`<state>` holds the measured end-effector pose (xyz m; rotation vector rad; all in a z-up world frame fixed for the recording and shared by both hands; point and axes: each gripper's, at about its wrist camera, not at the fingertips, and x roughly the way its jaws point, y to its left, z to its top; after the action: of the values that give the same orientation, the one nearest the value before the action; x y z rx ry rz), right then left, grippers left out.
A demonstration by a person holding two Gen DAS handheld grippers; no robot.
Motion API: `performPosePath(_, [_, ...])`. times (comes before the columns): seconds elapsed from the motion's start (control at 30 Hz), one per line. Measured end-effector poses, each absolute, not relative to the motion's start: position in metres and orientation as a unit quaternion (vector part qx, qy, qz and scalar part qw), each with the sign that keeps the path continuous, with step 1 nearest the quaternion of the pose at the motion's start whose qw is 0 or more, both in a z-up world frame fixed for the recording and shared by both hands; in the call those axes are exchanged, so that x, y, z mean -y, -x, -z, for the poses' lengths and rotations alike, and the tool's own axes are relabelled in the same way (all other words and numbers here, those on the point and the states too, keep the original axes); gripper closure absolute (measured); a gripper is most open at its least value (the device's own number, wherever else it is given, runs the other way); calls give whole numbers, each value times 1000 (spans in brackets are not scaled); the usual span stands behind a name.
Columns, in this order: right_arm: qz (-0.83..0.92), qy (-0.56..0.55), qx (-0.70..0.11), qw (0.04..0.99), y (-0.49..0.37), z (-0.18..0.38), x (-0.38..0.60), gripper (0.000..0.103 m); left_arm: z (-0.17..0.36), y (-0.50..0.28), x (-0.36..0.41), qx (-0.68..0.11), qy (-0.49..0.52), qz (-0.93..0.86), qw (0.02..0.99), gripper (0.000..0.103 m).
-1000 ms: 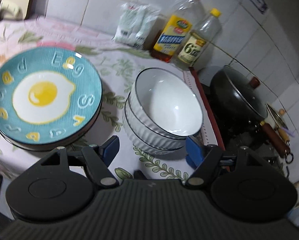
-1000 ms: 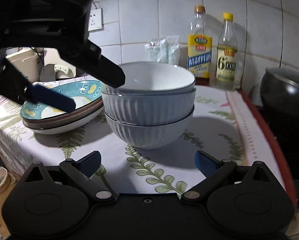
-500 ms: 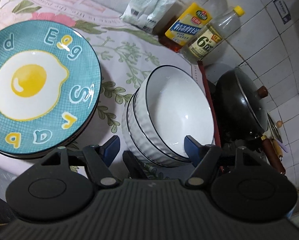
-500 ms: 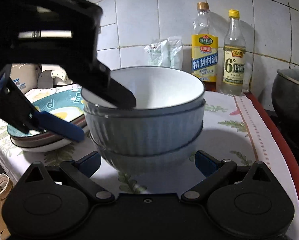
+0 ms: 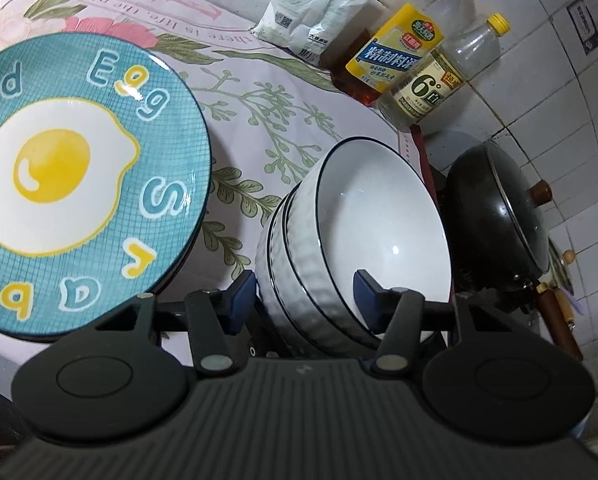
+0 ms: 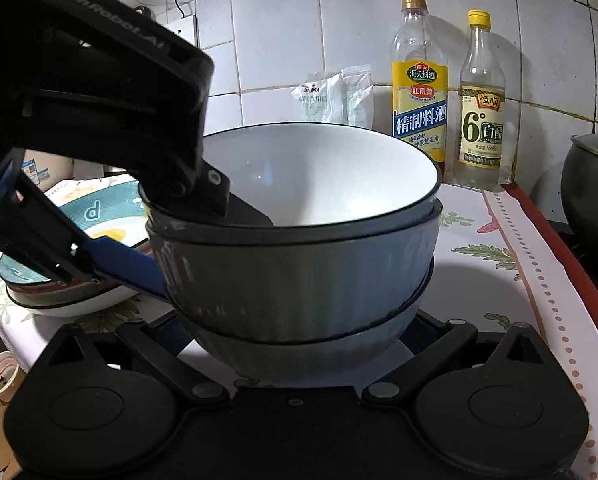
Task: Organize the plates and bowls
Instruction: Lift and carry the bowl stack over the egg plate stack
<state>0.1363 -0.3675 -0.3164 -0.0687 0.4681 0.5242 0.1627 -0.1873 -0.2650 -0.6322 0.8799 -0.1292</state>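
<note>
Change: both grippers are coming closer to the bowl stack (image 5: 351,236) than one second ago; the stack is now filling much more of both views.
Landmark: the bowl stack, three white ribbed bowls nested on the flowered tablecloth (image 5: 259,92).
Plate stack (image 5: 79,168): it is lying to the left of the bowl stack, near but apart, with the egg plate on top; it is not moving between the frames.
Left gripper (image 5: 305,294): it is standing open across the near left rim of the bowl stack, one blue finger (image 5: 241,294) outside the wall and one inside the top bowl. It is not yet pressing on the rim, so it is holding nothing.
Right gripper (image 6: 299,344): it is sitting low in front of the bowl stack, wide open, and its fingertips are hidden behind the bottom bowl. I cannot tell whether they are touching it.
Bottles (image 6: 447,92): they are standing behind the bowl stack against the tiled wall.
Wok (image 5: 499,216): it is sitting to the right of the bowl stack, off the cloth.
Meaning: I judge that the approach is ending and the grasp of the bowls is the step now beginning.
</note>
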Motion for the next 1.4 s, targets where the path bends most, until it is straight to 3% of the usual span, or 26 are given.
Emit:
performPosePath(0.33, [-266,37,-218,938,-143,321,367,0,264,-169,201,-419,238,38,876,63])
performPosePath(0.83, [-276,61,-204,937,-128,312,368,0,254,-150,201,-411,236,41,880,63])
performPosePath(1.4, [-322,80,-175,927,-84,244,321,0,185,-82,148,-376,237,12,896,63])
